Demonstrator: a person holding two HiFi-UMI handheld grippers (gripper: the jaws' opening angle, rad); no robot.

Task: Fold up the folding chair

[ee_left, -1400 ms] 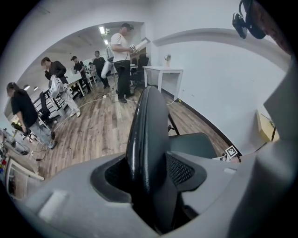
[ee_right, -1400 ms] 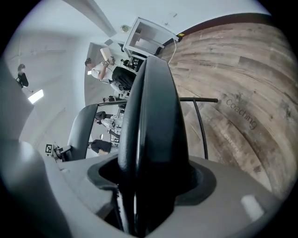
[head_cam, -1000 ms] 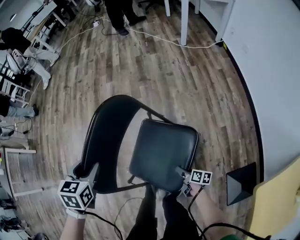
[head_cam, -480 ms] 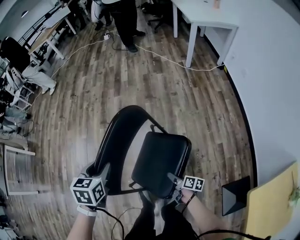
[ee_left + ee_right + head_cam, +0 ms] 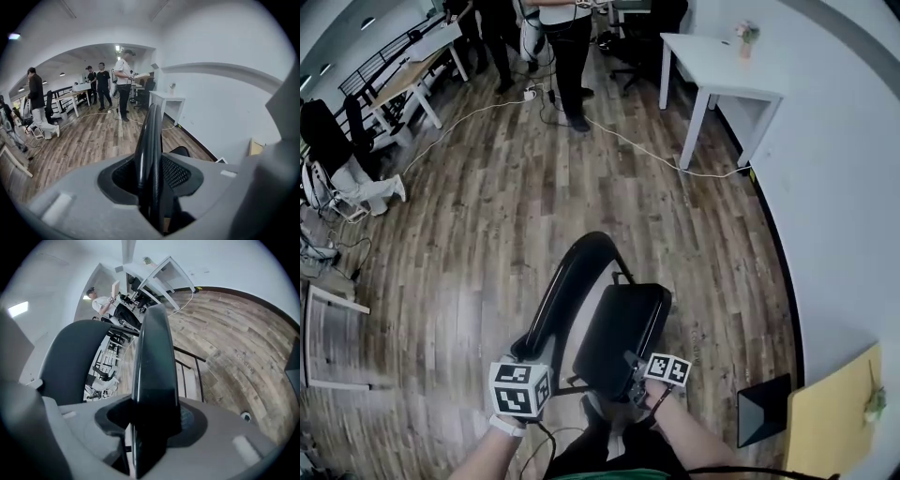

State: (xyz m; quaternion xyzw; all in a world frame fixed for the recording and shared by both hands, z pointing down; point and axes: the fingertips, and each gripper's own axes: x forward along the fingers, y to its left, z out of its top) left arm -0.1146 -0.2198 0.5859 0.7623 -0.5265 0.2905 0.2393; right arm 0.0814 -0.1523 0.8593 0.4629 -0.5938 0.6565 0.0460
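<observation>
A black folding chair stands on the wood floor in the head view, with its curved back frame [image 5: 572, 281] to the left and its padded seat [image 5: 623, 337] tipped up edge-on close beside it. My left gripper [image 5: 530, 356] is shut on the back frame [image 5: 149, 140], whose tubes run up between the pads [image 5: 152, 187]. My right gripper [image 5: 633, 380] is shut on the seat's near edge [image 5: 154, 357], which fills the gap between its fingers [image 5: 150, 427]. The backrest [image 5: 70, 357] shows to its left. Both pairs of jaws have just been closing, each with its part of the chair between them.
A white wall runs along the right, with a black bin [image 5: 764, 408] and a yellow board [image 5: 844, 412] at its foot. A white table [image 5: 722, 66] and a floor cable [image 5: 656, 150] lie ahead. People stand at the far end [image 5: 567, 47]; desks and chairs line the left side.
The seat has swung up toward the back frame, so the chair looks much narrower. Both grippers have risen with it, the right one farther. More of the room ahead shows now.
</observation>
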